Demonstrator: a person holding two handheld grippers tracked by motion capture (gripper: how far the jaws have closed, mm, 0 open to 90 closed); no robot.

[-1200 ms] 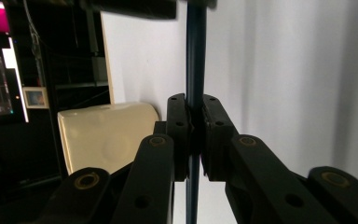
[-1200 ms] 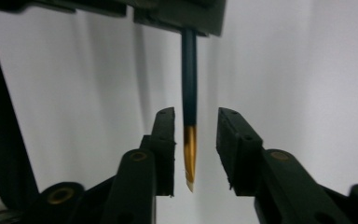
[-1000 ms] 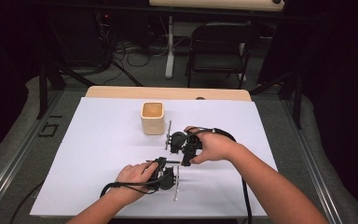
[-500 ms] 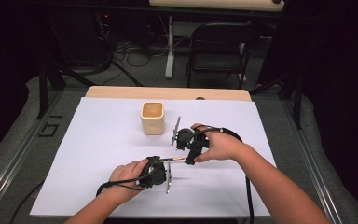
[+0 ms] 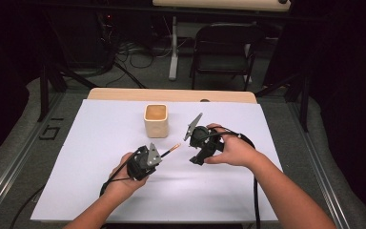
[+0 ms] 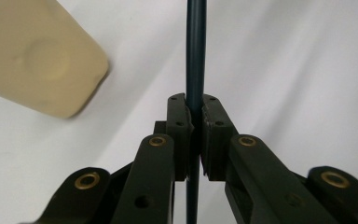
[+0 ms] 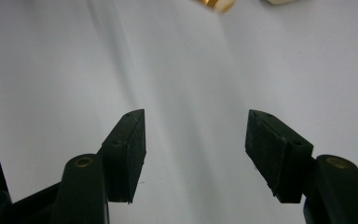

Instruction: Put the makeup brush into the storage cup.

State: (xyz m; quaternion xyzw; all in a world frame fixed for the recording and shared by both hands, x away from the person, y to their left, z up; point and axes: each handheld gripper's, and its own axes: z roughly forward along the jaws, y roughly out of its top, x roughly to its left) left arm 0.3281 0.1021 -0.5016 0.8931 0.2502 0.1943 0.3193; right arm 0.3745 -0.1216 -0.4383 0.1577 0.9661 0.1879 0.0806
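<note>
A cream square cup [image 5: 156, 120] stands upright at the middle back of the white sheet; it also shows blurred at the upper left in the left gripper view [image 6: 39, 56]. My left gripper [image 5: 157, 156] is shut on a thin dark rod [image 6: 196, 56] that runs straight out between the jaws. In the high view the rod's orange-gold tip [image 5: 174, 148] points up and right, toward the space beside the cup. My right gripper [image 5: 195, 151] is held just right of that tip, jaws wide open [image 7: 196, 126] with nothing between them. The gold tip [image 7: 214, 3] sits at the top edge of the right gripper view.
The white sheet [image 5: 95, 143] covers a wooden table [image 5: 124, 94]. Cables trail from both grippers toward the front edge. A black chair [image 5: 224, 52] and stand legs are on the floor behind the table.
My left gripper has moved left and back, and turned, so the rod now points up and right. The right gripper has shifted slightly right and stays open.
</note>
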